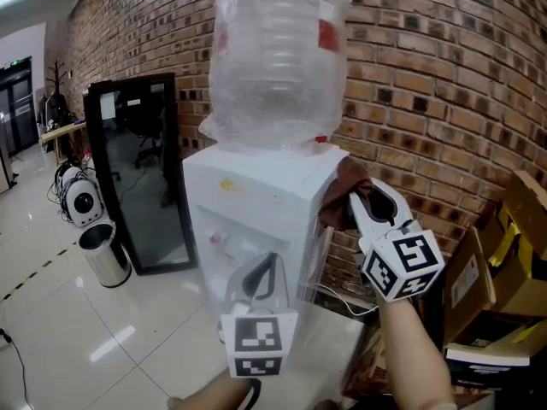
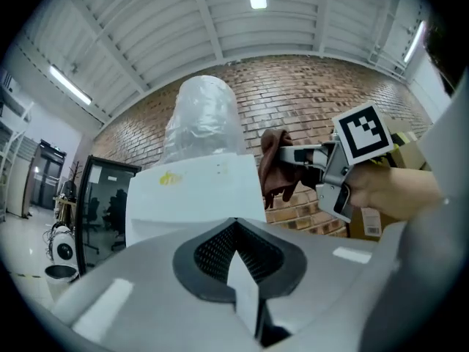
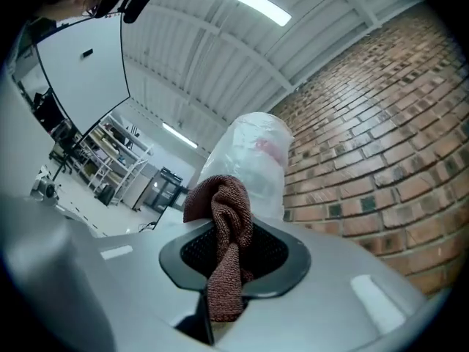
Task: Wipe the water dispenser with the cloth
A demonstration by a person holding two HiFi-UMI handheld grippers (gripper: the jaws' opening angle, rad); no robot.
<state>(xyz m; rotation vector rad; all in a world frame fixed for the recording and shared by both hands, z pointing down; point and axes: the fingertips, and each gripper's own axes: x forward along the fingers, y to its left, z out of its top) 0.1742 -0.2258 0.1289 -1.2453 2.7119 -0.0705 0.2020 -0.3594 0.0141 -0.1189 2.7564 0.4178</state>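
Observation:
The white water dispenser [image 1: 256, 195] stands against the brick wall with a clear bottle [image 1: 278, 58] on top. My right gripper [image 1: 355, 199] is raised at the dispenser's upper right corner and is shut on a brown cloth [image 1: 342, 196], which touches or nearly touches that corner. The cloth [image 3: 223, 226] bunches up between the jaws in the right gripper view. The left gripper view also shows the cloth [image 2: 277, 163] hanging beside the dispenser [image 2: 194, 196]. My left gripper [image 1: 263, 267] is lower, in front of the dispenser's face, its jaws together with nothing in them.
A black-framed glass cabinet [image 1: 141, 169] stands left of the dispenser, with a metal bin [image 1: 104, 254] and a round white device [image 1: 81, 202] beside it. Cardboard boxes [image 1: 513, 254] are stacked at the right. The brick wall [image 1: 444, 101] runs behind.

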